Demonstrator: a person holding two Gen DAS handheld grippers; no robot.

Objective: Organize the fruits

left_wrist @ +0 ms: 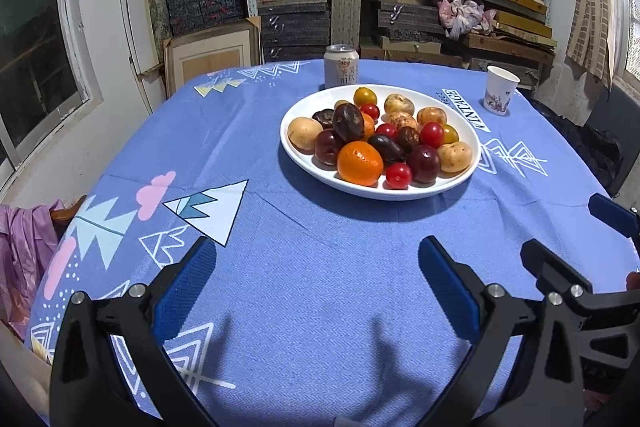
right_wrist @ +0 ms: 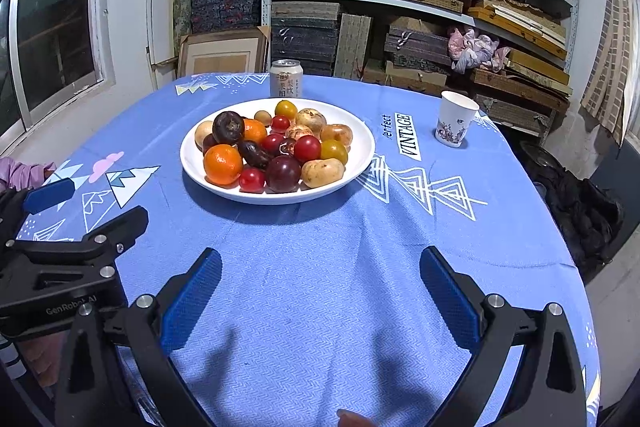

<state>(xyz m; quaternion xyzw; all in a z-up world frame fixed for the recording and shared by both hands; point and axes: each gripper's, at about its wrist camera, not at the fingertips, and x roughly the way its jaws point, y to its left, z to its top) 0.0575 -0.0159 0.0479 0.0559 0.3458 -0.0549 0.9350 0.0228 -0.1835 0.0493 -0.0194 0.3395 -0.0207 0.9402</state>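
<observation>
1. Two pairs of tongs, left tongs (left_wrist: 316,291) and right tongs (right_wrist: 320,301), hover side by side over the blue-clothed worktop (left_wrist: 320,307); both stand wide apart and grip nothing.
2. Ahead of both tongs, well beyond their tips, sits the white plate (left_wrist: 472,155), which holds all the fruit in a loose heap: an orange mandarin (left_wrist: 359,163) at the near rim, dark plums (left_wrist: 424,163), small red tomatoes (left_wrist: 399,175), yellow-green tomatoes, brown potato-like pieces (left_wrist: 454,157) and dark wrinkled fruit (left_wrist: 348,121).
3. Risk, rolling: the pieces are round and lean on one another, so lifting one from the near rim may free its neighbours; the red tomato beside the mandarin looks likeliest to roll off the shallow rim.
4. Risk, crushing: the tomatoes appear soft, and a hard squeeze could split them.
5. Risk, collision: the two pairs of tongs are close beside each other, and a joint reach to the plate could make them knock.
6. Beyond the plate stands a drink can (left_wrist: 341,66), its contents unseen; further right a paper cup (right_wrist: 456,119) stands upright, its inside not visible.
7. No sorting container is visible near the tongs.
</observation>
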